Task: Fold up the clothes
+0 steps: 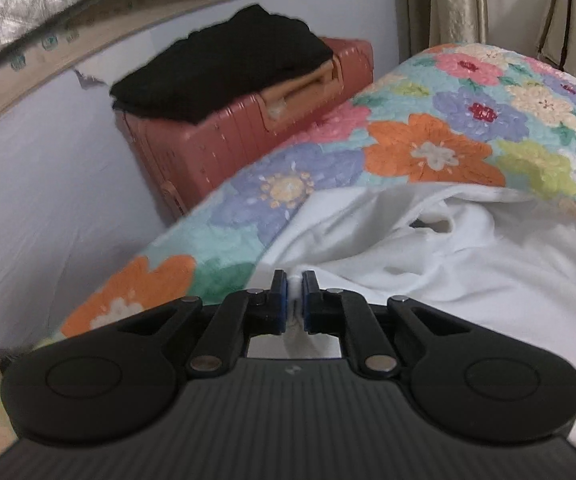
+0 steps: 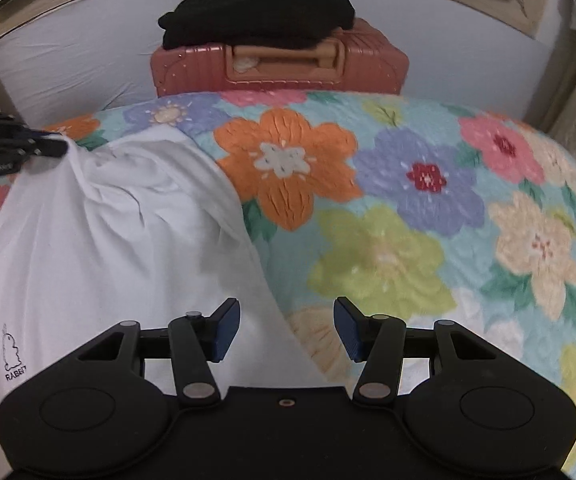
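Observation:
A white T-shirt [image 1: 428, 264] lies rumpled on a floral bedspread [image 1: 428, 140]. It also shows in the right wrist view [image 2: 108, 232], with a small rabbit print near its lower left. My left gripper [image 1: 296, 280] is shut on a pinch of the shirt's white cloth at its left edge. In the right wrist view the left gripper [image 2: 54, 146] shows at the far left, holding the shirt's far corner. My right gripper [image 2: 286, 328] is open and empty, over the shirt's right edge where it meets the bedspread [image 2: 408, 208].
A pink hard-shell suitcase [image 2: 280, 76] stands beyond the bed with a folded black garment [image 2: 256, 16] on top; both also show in the left wrist view, suitcase [image 1: 216, 148] and garment [image 1: 224, 68]. A pale wall lies behind. Curtains [image 1: 456, 4] hang at right.

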Demonstrator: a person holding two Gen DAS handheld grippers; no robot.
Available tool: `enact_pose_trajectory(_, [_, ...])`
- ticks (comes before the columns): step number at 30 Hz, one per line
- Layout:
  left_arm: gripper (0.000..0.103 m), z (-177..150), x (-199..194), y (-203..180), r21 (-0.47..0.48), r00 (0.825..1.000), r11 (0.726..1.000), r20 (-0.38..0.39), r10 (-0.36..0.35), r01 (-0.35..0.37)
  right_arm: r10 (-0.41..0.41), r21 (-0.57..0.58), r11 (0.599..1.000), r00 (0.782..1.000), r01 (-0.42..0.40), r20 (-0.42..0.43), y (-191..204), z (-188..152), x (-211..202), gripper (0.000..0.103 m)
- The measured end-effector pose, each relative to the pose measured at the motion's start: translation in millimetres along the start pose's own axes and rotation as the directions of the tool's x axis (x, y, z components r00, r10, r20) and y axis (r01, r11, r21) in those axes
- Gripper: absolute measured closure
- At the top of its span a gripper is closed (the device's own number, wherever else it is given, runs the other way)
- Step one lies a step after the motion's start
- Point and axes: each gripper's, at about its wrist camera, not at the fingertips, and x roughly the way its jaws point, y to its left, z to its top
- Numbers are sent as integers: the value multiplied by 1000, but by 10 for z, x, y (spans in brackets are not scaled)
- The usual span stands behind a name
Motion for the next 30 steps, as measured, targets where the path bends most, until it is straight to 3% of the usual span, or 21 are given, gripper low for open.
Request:
enact_pose_trajectory(5, [94,-187,283,-30,36,996,999,-90,25,-22,-2,-44,999,999,0,-45,2,0,185,46])
enact_pose_trajectory(10, [82,-249,-63,351,-74,998,997,-51,-24,20,38,-19,999,999,-37,16,1,100,270,46])
enact_pose_trajectory(12, [70,-303,-248,511,-100,999,995,-27,17,-20,55,-43,998,997,-53,54,81,190,297,46])
enact_pose_trajectory(13, [58,-347,-285,561,-99,999,994,-34,35,-38,59,-57,997,995,-55,76,133,240,316,46])
enact_pose_trajectory(14, [48,-404,-288,602,-92,998,995,-57,41,-46,59,-66,996,994,-53,96,191,295,343,46])
enact_pose_trajectory(17, [33,-586,-152,686,-72,987,995,-153,56,-67,59,-72,996,992,-50,114,358,441,473,47])
enact_pose_trajectory(18, [30,-653,-60,699,-56,979,995,-193,67,-79,70,-67,996,992,-63,110,399,466,512,55])
enact_pose_trajectory(20, [2,-761,95,709,-40,959,992,-263,106,-120,123,-34,992,987,-120,100,416,459,530,69])
enact_pose_trajectory(22, [0,-825,171,779,-106,953,984,-282,110,-144,163,37,985,977,-169,135,340,363,419,69])
enact_pose_trajectory(24, [11,-829,171,877,-201,955,974,-294,42,-105,178,101,975,965,-200,190,249,234,271,68])
enact_pose_trajectory(25, [44,-835,137,913,-245,961,968,-278,-12,-58,178,136,968,960,-211,218,203,162,190,68])
enact_pose_trajectory(26, [85,-824,93,932,-283,966,959,-250,-63,-11,175,173,960,954,-220,244,162,88,109,66])
enact_pose_trajectory(27, [101,-800,47,935,-302,969,953,-232,-87,13,172,203,952,949,-229,265,128,20,30,66])
enact_pose_trajectory(30, [100,-641,-170,830,-232,989,972,-147,-15,-20,142,243,945,944,-219,299,83,-142,-202,65])
